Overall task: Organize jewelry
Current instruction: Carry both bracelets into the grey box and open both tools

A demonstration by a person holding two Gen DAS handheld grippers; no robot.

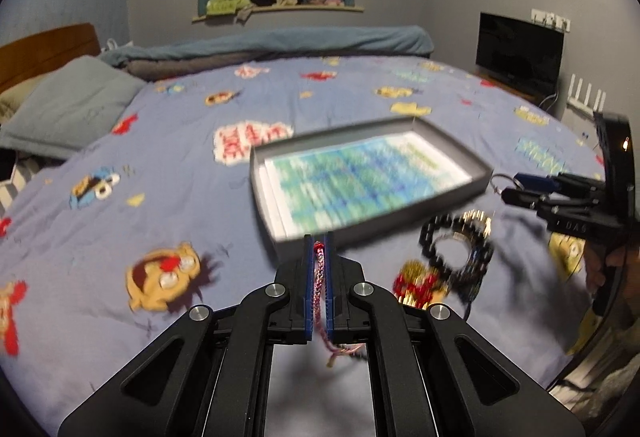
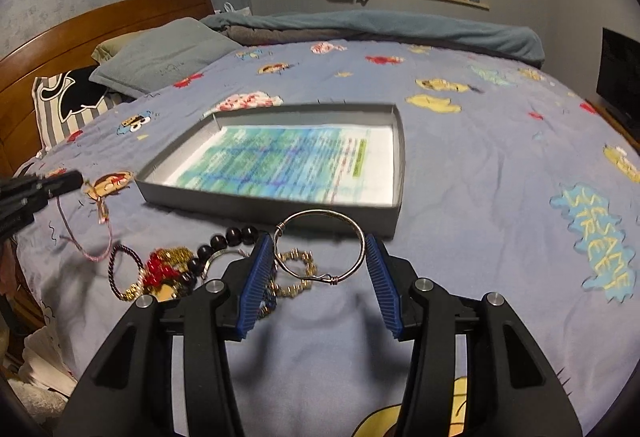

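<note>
Bedroom light is dim, and the work surface is a bed under a blue cartoon-print bedspread (image 2: 460,197), with a wooden headboard and grey pillow behind. On it lies a shallow grey cardboard tray (image 2: 394,205) lined with a blue-green printed sheet; as far as the blurred frames show, no jewelry is in it yet, so the sorting looks barely begun.

Both pickups seem made. The left gripper (image 1: 319,251) has its jaws pressed together on a thin braided pink-and-red cord bracelet (image 1: 320,277), whose loose end trails down toward the bedspread. The right gripper (image 2: 320,251) holds a silver wire bangle (image 2: 362,237) across its width, the blue ribbed pads bearing on opposite sides of the ring, just in front of the tray's near wall.

Left on the bedspread beside the tray is a tangled heap: a black round-bead bracelet (image 2: 218,243), a red bead and gold chain cluster (image 2: 160,269), a twisted dark cord loop (image 2: 116,277) and a gold link chain (image 2: 298,287). All of these are yet to be moved, judging by where they lie.
</note>
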